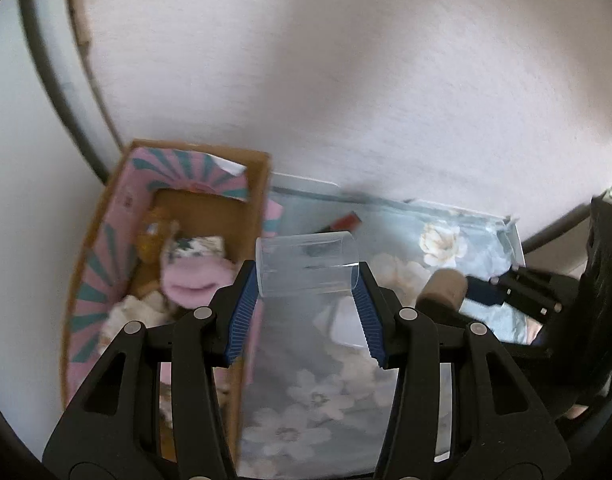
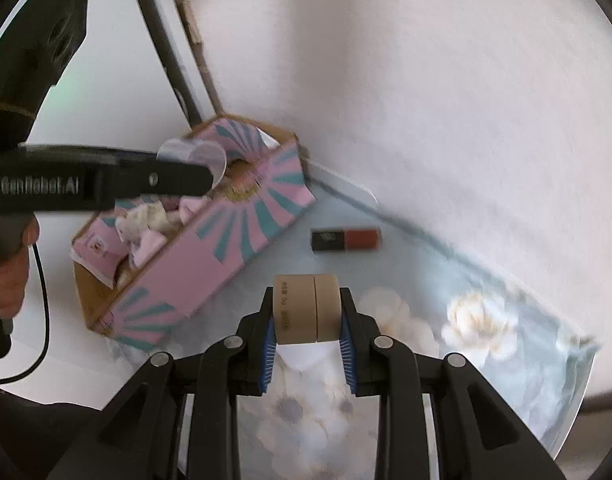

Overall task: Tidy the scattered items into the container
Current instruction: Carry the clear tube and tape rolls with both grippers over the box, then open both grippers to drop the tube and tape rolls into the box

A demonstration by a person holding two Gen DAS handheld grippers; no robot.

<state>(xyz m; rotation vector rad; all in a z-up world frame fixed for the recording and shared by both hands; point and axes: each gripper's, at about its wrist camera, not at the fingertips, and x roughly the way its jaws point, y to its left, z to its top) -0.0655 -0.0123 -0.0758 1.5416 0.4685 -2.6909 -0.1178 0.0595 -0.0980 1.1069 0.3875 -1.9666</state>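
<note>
You are working over the floral cloth [image 2: 485,360], with the pink cardboard box [image 2: 210,248] sitting at its left edge, already holding soft pink and white items. That box is lying at an angle and looks light; if you are dropping anything against its wall instead of into the opening, it may be sliding or tipping.

Your right gripper [image 2: 307,334] is clamping the brown tape roll [image 2: 306,308] by its flat sides, high on the pads. The roll is round and wide, so a tilt of your wrist could be letting it rotate or squeeze out forward.

Your left gripper [image 1: 307,300] is pinching the clear plastic cup [image 1: 307,266] end to end, near the very tips. That thin wall is flexing easily; press harder and it is buckling and popping free, loosen and it is falling short of the box. The view is blurred, so how deeply the cup is seated is hard to say.

The small black and red tube [image 2: 345,239] is lying on the cloth just beside the box, easy to overlook.
</note>
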